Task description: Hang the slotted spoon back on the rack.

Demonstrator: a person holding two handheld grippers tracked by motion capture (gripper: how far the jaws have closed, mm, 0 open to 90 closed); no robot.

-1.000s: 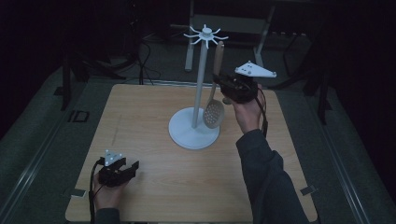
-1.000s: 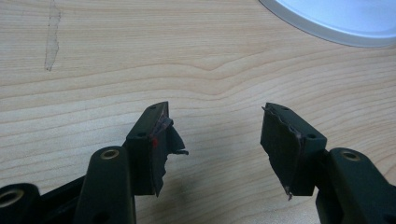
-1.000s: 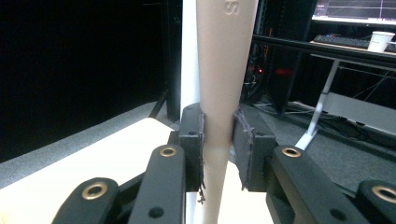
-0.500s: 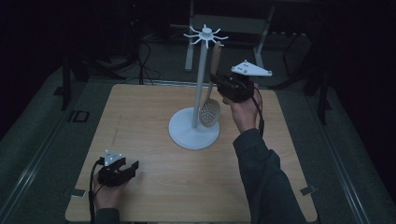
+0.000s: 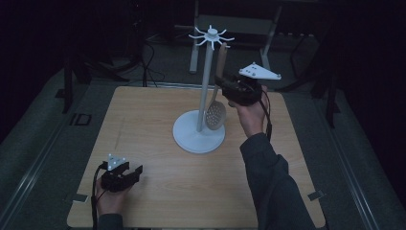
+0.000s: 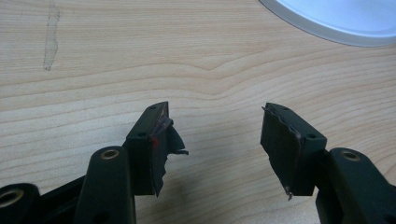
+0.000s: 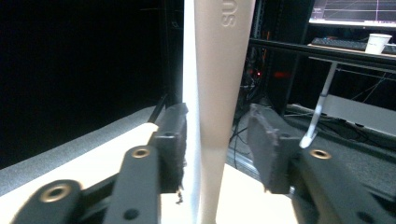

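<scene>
A white utensil stand (image 5: 205,91) with a round base (image 5: 198,136) and a ring of hooks (image 5: 211,36) rises mid-table. A beige slotted spoon (image 5: 216,115) hangs beside the pole, its handle top up at a hook arm. My right gripper (image 5: 221,84) is raised around that handle (image 7: 224,70). Its jaws have just been opening and now stand open, with a gap showing beside the handle. The stand's pole (image 7: 190,56) is just behind. My left gripper (image 5: 134,173) rests low at the table's near left, open and empty (image 6: 215,135).
The wooden table (image 5: 143,120) has bare surface to the left of and in front of the stand. The base's edge (image 6: 336,18) lies ahead of the left gripper. Beyond the table stand dark racks, cables and a white desk frame (image 5: 268,33).
The spoon's head has drifted slightly left toward the pole. Both hands have stayed where they were.
</scene>
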